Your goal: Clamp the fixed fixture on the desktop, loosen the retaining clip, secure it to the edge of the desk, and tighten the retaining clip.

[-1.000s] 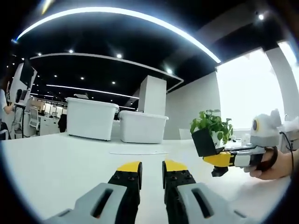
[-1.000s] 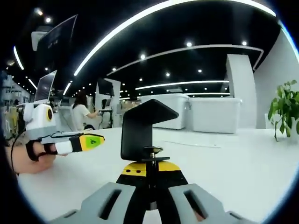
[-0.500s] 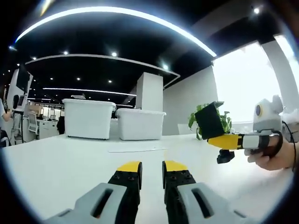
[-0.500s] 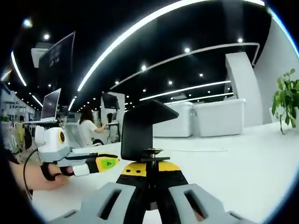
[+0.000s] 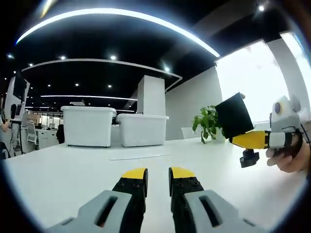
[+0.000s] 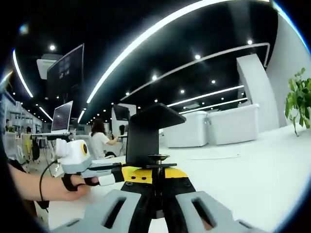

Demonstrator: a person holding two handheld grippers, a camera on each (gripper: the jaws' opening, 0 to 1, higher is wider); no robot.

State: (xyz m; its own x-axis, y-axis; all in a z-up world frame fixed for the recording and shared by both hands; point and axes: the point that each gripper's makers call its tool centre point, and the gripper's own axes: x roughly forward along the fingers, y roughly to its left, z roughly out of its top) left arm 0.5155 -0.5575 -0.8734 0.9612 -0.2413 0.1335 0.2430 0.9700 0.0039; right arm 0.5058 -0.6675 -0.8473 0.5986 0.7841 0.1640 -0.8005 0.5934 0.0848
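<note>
No readable brand, label or writing on anything.

Left gripper view: two white bins stand at the far side of the white desk, a flat sheet in front of them. The left tongs point forward low over the desk, jaws narrow with a thin gap, holding nothing. A potted plant stands further right. At the right edge a hand holds the right tongs level above the desk, gripping the black clamp, its screw knob hanging below.

Right gripper view: at left, a hand grips the left tongs' handle. At centre, the right tongs are closed on the clamp's base, its bracket rising upright between the jaws.
</note>
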